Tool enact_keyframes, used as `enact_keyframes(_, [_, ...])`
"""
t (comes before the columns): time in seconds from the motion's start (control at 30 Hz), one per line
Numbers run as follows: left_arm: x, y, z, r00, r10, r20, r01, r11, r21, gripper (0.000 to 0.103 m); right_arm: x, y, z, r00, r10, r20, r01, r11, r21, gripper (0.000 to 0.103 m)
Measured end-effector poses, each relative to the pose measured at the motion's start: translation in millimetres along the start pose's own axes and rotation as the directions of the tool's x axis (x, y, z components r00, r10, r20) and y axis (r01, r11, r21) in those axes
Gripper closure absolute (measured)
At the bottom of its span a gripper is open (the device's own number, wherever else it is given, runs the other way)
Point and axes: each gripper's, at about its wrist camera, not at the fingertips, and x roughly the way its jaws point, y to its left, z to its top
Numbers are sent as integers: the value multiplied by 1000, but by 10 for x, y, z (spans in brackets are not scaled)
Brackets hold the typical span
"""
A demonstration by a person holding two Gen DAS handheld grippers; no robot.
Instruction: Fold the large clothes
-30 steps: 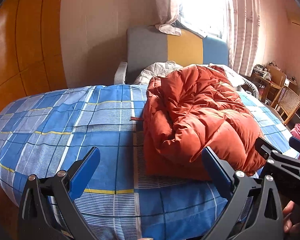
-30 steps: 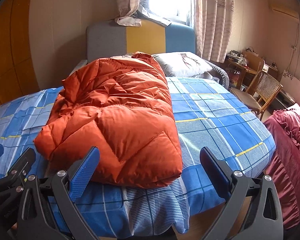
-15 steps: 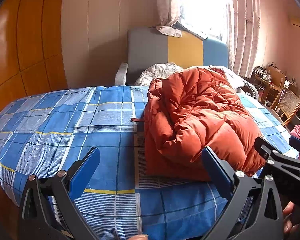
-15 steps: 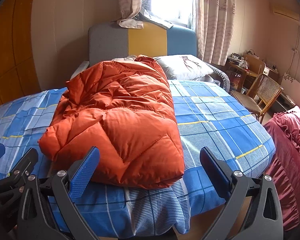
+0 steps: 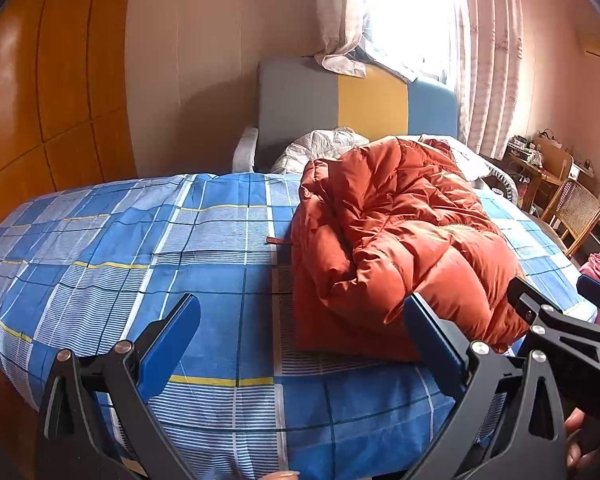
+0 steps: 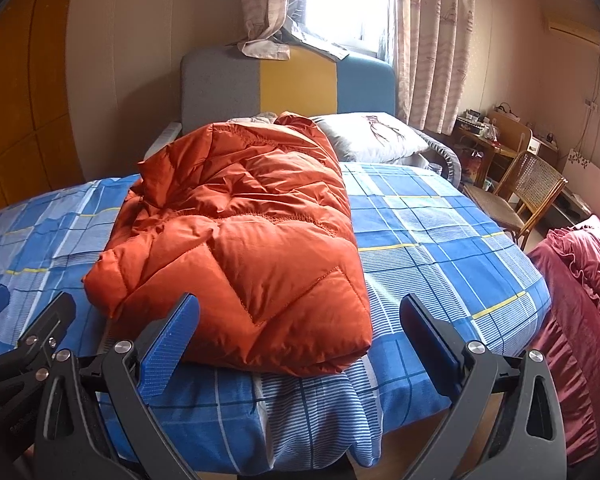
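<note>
An orange quilted down jacket (image 5: 396, 248) (image 6: 244, 240) lies folded into a thick bundle on the blue plaid bed (image 5: 140, 248) (image 6: 440, 240). My left gripper (image 5: 300, 320) hangs open near the bed's front edge, to the left of and short of the jacket, with nothing between its blue pads. My right gripper (image 6: 298, 320) is open too, just in front of the jacket's near edge, apart from it. The right gripper's black frame (image 5: 556, 320) shows at the right of the left wrist view, and the left gripper's frame (image 6: 24, 340) at the left of the right wrist view.
A grey, yellow and blue headboard (image 6: 288, 84) stands at the back with a grey pillow (image 6: 372, 136) and white bedding (image 5: 320, 148). A cane chair (image 6: 532, 184) and cluttered desk (image 6: 496, 132) stand right. Dark red ruffled fabric (image 6: 580, 292) lies beside the bed. Wooden panels (image 5: 40, 100) line the left wall.
Both grippers have drawn back and lifted slightly from the jacket, staying open. The jacket has not moved.
</note>
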Motion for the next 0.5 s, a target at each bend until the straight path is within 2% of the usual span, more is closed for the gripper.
enact_keyframes(0.5, [-51,28,15,1000,-9,11,9,1000,-3,2,-17,-7,-7,1000,1,0,-1,1000,-3,3])
